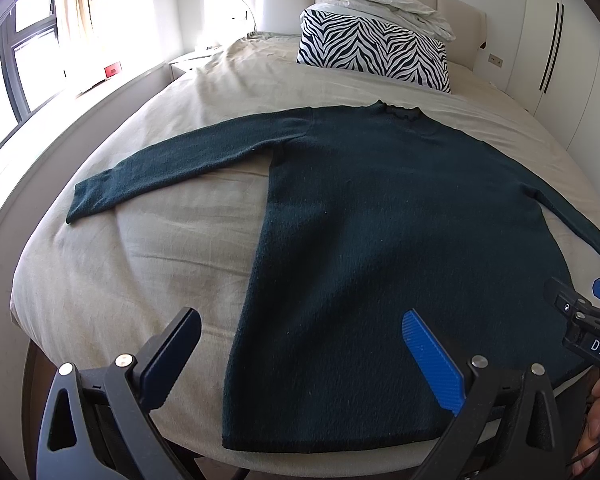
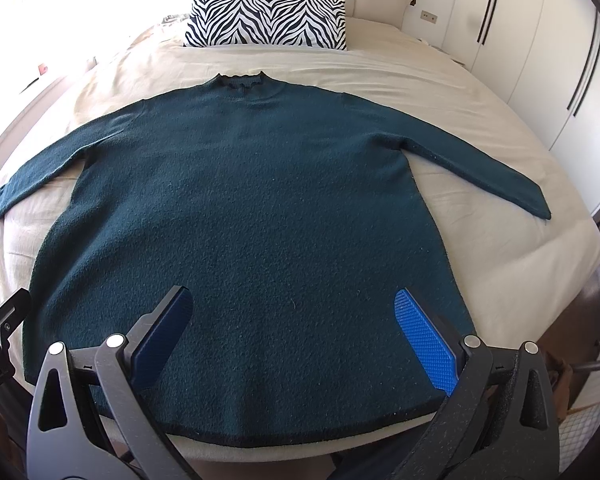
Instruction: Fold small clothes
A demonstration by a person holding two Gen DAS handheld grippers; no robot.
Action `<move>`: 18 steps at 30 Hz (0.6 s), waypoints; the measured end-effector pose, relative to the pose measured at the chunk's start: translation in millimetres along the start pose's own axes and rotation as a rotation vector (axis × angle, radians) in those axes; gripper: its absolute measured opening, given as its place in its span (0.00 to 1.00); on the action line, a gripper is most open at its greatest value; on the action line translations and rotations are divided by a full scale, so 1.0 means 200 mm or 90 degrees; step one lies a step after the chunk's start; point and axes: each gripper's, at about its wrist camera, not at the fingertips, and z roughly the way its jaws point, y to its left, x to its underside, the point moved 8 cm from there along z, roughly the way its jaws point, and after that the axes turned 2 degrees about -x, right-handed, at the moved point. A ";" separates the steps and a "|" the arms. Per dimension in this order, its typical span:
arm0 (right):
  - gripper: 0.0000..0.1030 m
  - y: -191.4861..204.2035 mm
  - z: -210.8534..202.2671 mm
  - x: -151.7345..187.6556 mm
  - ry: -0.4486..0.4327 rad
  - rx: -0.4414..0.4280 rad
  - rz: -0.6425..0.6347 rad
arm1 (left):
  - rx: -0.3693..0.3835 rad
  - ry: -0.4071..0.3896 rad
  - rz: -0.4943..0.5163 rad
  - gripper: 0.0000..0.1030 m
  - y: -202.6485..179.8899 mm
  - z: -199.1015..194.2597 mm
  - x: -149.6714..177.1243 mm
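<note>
A dark green sweater (image 2: 252,208) lies flat on the bed (image 2: 480,120), collar toward the zebra pillow (image 2: 266,18), both sleeves spread outward. My left gripper (image 1: 300,354) and right gripper (image 2: 294,328) hover above its hem, jaws wide apart and holding nothing. The hem reaches the bed's near edge.

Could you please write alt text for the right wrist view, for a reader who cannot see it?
A dark green sweater lies flat on a beige bed, both sleeves spread, collar toward a zebra-print pillow. The right gripper hangs open above the hem, holding nothing.
</note>
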 end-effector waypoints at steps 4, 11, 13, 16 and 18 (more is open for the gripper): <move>1.00 0.00 0.00 0.00 0.001 0.000 -0.001 | 0.000 0.003 -0.001 1.00 0.00 0.01 0.00; 1.00 0.01 0.01 0.01 0.002 -0.001 0.000 | 0.000 0.003 -0.001 1.00 0.00 0.01 0.00; 1.00 0.01 0.01 0.01 0.002 -0.001 -0.001 | 0.000 0.003 -0.001 1.00 0.00 0.01 0.00; 1.00 0.01 0.01 0.01 0.003 -0.002 0.000 | 0.000 0.003 0.000 1.00 0.00 0.01 0.00; 1.00 0.01 0.01 0.01 0.002 -0.001 0.000 | 0.000 0.003 -0.001 1.00 0.00 0.01 0.00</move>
